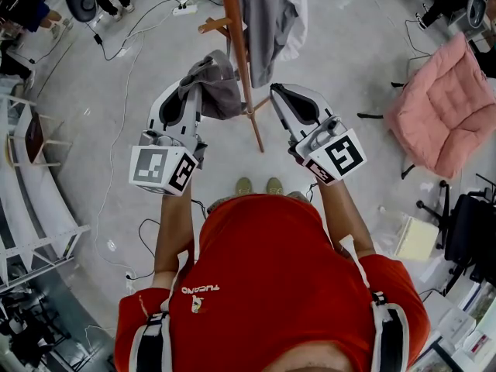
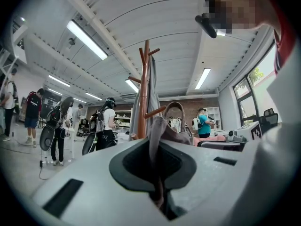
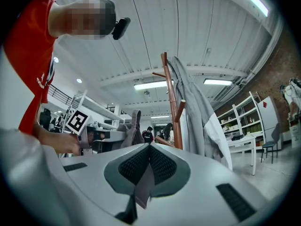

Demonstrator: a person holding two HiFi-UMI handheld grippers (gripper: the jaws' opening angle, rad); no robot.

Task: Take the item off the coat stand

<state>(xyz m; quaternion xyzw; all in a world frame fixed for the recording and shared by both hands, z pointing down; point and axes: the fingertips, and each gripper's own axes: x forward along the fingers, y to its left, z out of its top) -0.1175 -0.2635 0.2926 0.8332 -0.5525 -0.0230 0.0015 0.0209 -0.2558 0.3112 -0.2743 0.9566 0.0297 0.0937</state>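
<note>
A grey fabric bag (image 1: 217, 84) hangs bunched beside the wooden coat stand (image 1: 242, 53), at its left. My left gripper (image 1: 191, 91) is shut on the bag's fabric. In the left gripper view the cloth (image 2: 155, 140) runs down between the closed jaws, and the bag's handle loop (image 2: 176, 108) rises near a peg of the coat stand (image 2: 143, 98). My right gripper (image 1: 275, 90) sits just right of the pole, shut, with nothing in it. In the right gripper view, that gripper (image 3: 150, 146) points at the coat stand (image 3: 173, 107), with the bag (image 3: 134, 126) to its left.
A grey and white garment (image 1: 271, 14) hangs higher on the stand. A pink cushioned chair (image 1: 446, 111) stands to the right, white shelving (image 1: 39, 200) to the left. Cables (image 1: 116, 53) trail over the floor. Several people (image 2: 106, 126) stand in the background.
</note>
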